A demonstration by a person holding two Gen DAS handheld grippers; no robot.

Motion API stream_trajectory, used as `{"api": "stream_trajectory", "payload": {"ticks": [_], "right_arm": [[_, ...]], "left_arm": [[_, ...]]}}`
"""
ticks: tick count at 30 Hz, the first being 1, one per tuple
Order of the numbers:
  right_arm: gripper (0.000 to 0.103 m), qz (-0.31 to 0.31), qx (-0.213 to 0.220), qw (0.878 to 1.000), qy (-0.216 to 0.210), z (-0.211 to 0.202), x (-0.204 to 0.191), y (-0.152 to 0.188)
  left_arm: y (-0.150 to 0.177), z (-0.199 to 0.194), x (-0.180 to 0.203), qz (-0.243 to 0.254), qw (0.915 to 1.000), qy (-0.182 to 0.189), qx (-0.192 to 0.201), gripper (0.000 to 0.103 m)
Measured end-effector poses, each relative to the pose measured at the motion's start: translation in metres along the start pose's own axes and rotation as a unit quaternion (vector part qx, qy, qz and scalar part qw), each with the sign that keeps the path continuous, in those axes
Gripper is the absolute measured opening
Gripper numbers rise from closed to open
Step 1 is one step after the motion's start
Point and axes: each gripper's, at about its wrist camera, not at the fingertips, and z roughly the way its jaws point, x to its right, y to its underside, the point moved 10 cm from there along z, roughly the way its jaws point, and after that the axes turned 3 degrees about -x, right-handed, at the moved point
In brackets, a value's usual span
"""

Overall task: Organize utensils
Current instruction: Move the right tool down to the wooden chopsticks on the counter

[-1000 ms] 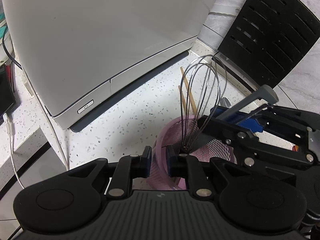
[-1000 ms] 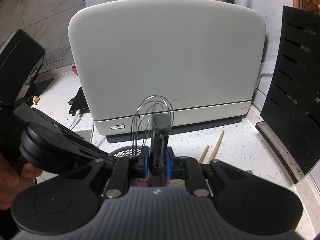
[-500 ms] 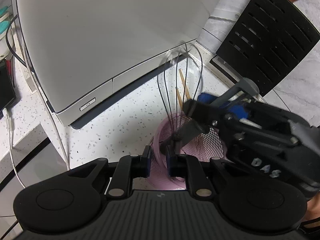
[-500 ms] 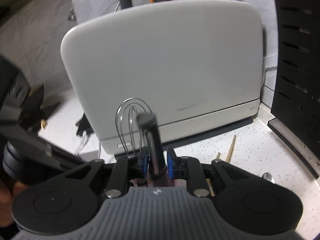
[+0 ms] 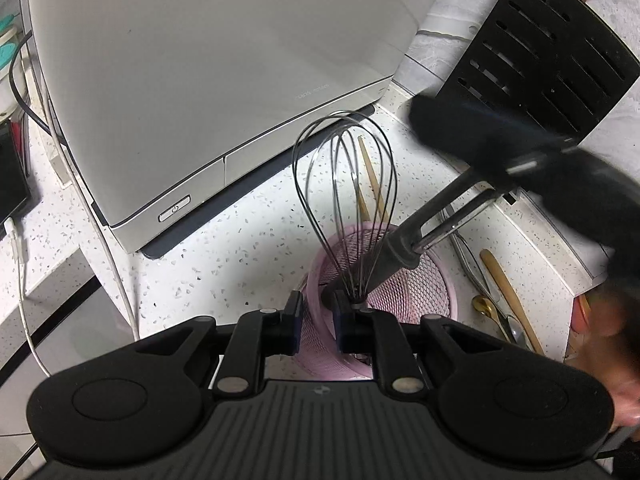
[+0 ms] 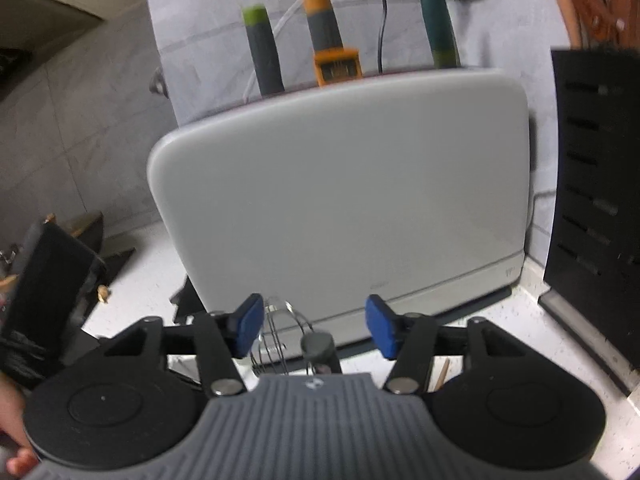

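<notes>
A pink mesh utensil holder (image 5: pixel 416 288) stands on the speckled counter. My left gripper (image 5: pixel 317 316) is shut on its near rim. A wire whisk (image 5: pixel 344 192) stands in the holder, wires up, beside a dark-handled utensil (image 5: pixel 404 248) that leans to the right. My right gripper (image 6: pixel 316 326) is open and empty, raised above the holder; the utensil's handle end (image 6: pixel 318 346) and the whisk wires (image 6: pixel 276 336) show below its fingers. In the left wrist view the right gripper (image 5: pixel 520 168) is a blurred dark shape at the right.
A large grey appliance (image 5: pixel 224 72) stands behind the holder. A black slotted knife block (image 5: pixel 548 52) is at the right. Wooden chopsticks (image 5: pixel 370 178), spoons and a wooden utensil (image 5: pixel 508 296) lie on the counter. Cables (image 5: pixel 24 240) run at the left.
My right gripper has opened, let go of the dark-handled utensil into the holder, and lifted up and away. My left gripper stays shut on the holder's rim.
</notes>
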Motion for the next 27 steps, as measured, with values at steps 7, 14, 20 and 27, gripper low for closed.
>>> {"api": "stream_trajectory", "payload": {"ticks": [7,14,20,27], "right_arm": [[0.066,0.021,0.054,0.998,-0.004,-0.063,0.018,-0.029],[0.065,0.041,-0.043,0.992,0.113,-0.076,0.097,0.02],[0.044,0.031,-0.179,0.97,0.162,-0.048,0.147,0.102],[0.034,-0.008,-0.206,0.962,0.18,-0.034,0.156,0.115]], "left_arm": [[0.001,0.0,0.001,0.002,1.0,-0.002,0.0,0.017],[0.001,0.001,0.002,0.001,1.0,-0.005,0.001,0.017],[0.001,0.002,0.004,0.001,0.9999,-0.013,0.0,0.017],[0.001,0.003,0.005,0.0,0.9999,-0.015,0.0,0.017]]}}
